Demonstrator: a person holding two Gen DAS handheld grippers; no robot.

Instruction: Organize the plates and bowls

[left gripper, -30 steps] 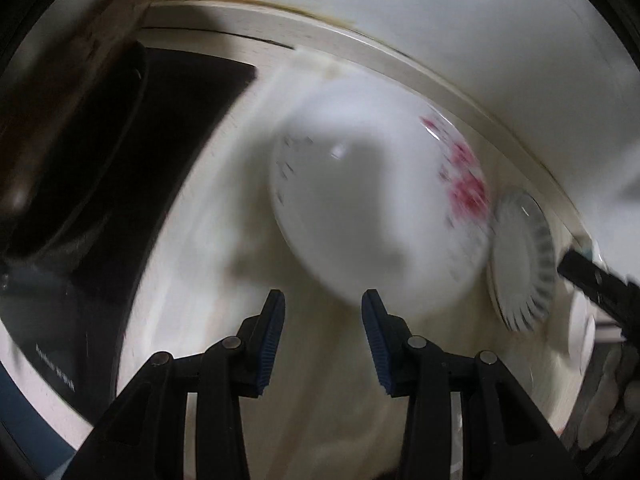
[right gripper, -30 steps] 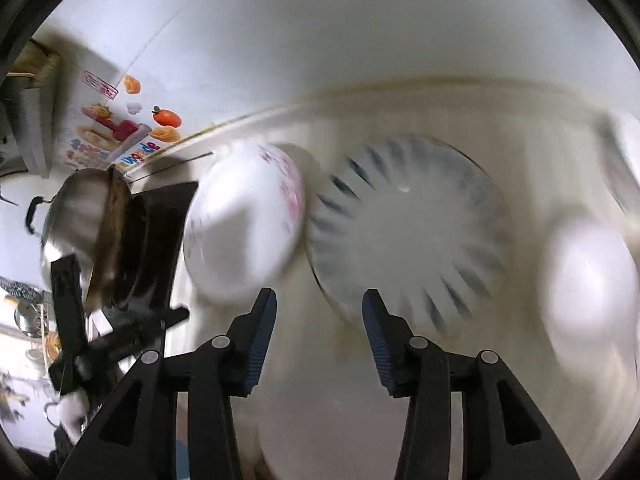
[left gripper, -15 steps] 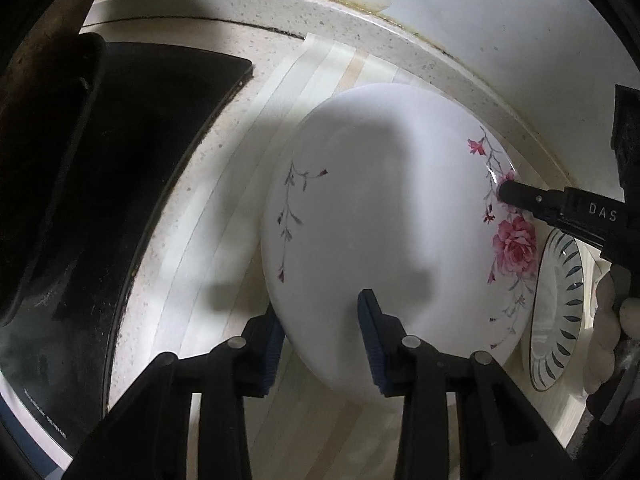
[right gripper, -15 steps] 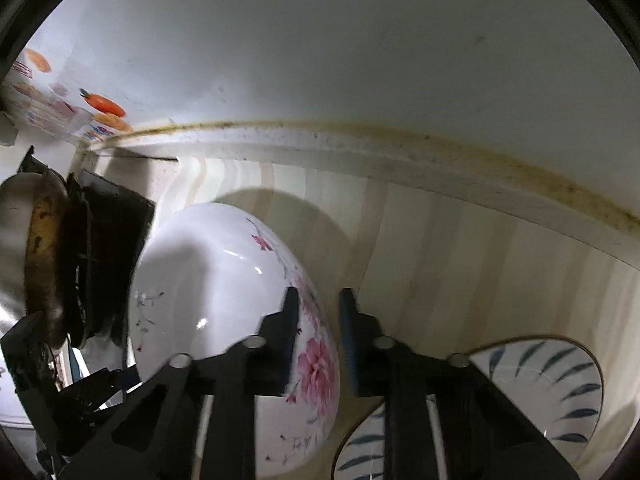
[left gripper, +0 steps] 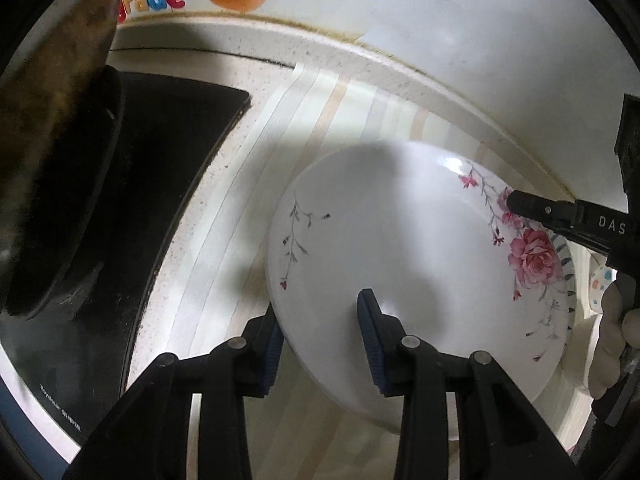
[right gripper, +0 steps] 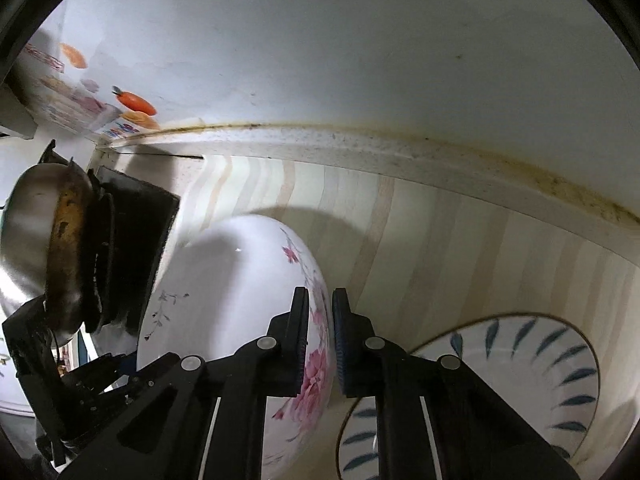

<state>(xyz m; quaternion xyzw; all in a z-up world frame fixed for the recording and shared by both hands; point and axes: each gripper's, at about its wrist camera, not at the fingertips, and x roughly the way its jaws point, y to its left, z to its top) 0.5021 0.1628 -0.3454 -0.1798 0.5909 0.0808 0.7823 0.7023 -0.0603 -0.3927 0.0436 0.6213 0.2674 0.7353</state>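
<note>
Floral plate (right gripper: 240, 312), far rim hidden by right gripper (right gripper: 321, 336)

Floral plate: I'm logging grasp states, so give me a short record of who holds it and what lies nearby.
held item: floral plate
right gripper: jaws shut on the rose-side rim
left gripper: jaws open, straddling the opposite rim
neighbour: blue-leaf plate on the striped counter, partly under the floral plate
left side: black stovetop with a pan
</note>
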